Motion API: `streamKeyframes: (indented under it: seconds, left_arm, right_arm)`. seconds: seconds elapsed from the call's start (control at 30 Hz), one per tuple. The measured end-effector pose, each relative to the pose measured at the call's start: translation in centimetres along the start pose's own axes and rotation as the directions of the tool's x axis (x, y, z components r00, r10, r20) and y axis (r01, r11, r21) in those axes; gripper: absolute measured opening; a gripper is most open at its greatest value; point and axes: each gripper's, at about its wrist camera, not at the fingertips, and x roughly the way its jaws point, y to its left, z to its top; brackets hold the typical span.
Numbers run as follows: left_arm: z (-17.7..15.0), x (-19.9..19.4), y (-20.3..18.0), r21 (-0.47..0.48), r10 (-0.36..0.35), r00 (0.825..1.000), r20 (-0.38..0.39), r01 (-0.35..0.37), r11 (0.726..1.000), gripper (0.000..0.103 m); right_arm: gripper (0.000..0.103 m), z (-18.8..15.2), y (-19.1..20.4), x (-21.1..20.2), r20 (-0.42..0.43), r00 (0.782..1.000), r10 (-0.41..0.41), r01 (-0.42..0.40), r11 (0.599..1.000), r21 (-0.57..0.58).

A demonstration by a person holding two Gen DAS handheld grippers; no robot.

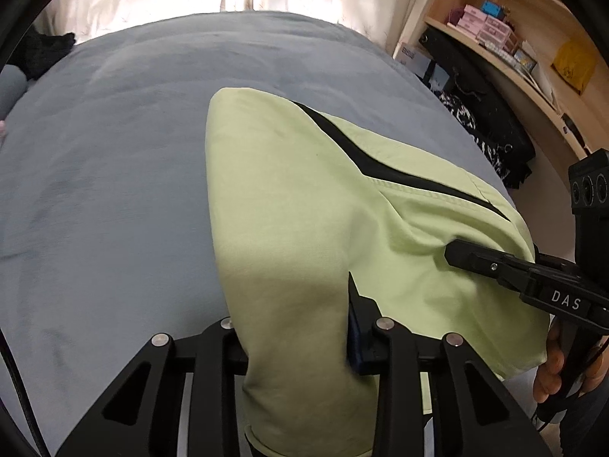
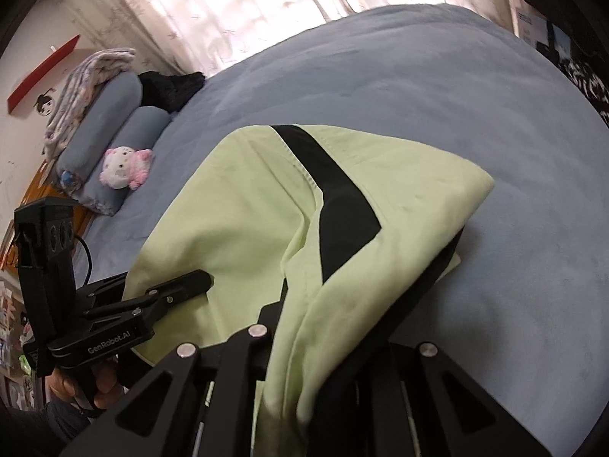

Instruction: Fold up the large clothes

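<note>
Black linkage arms fill the foreground of both wrist views. Left gripper [image 1: 300,327]: fingers pinch a fold of the light green garment [image 1: 304,198], cloth bunched between them. Right gripper [image 2: 300,346]: fingers pressed nearly together on another fold of that garment, beside its black stripe [image 2: 338,209]. Raised at both grips, the garment drapes down onto the blue-grey bed [image 1: 114,160], its far end resting there.
</note>
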Motion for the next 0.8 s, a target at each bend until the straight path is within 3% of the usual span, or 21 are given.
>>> streamKeyframes:
  seconds: [0.23,0.43,0.6,0.8]
  left_arm:
    - [1.3,-6.8,5.8,-0.03,0.058,0.996,0.069,-0.056,0.998,0.031]
    - [4.5,-11.5,13.4,-0.025,0.109,0.985,0.134,-0.106,0.994,0.031]
    - [8.8,-12.0,19.4,-0.001,0.145,0.971,0.188,-0.147,0.989,0.031]
    - [14.3,-9.7,25.3,0.056,0.158,0.957,0.244,-0.176,0.983,0.031]
  right_arm:
    - [0.011,1.8,8.8,0.7,0.038,0.997,0.074,-0.07,0.993,-0.1]
    - [0.011,6.0,15.1,3.6,0.078,0.984,0.157,-0.145,0.979,-0.141]
    - [0.011,10.7,18.7,7.3,0.111,0.972,0.206,-0.187,0.969,-0.16]
    - [0.011,17.0,20.7,13.3,0.162,0.957,0.242,-0.218,0.964,-0.155]
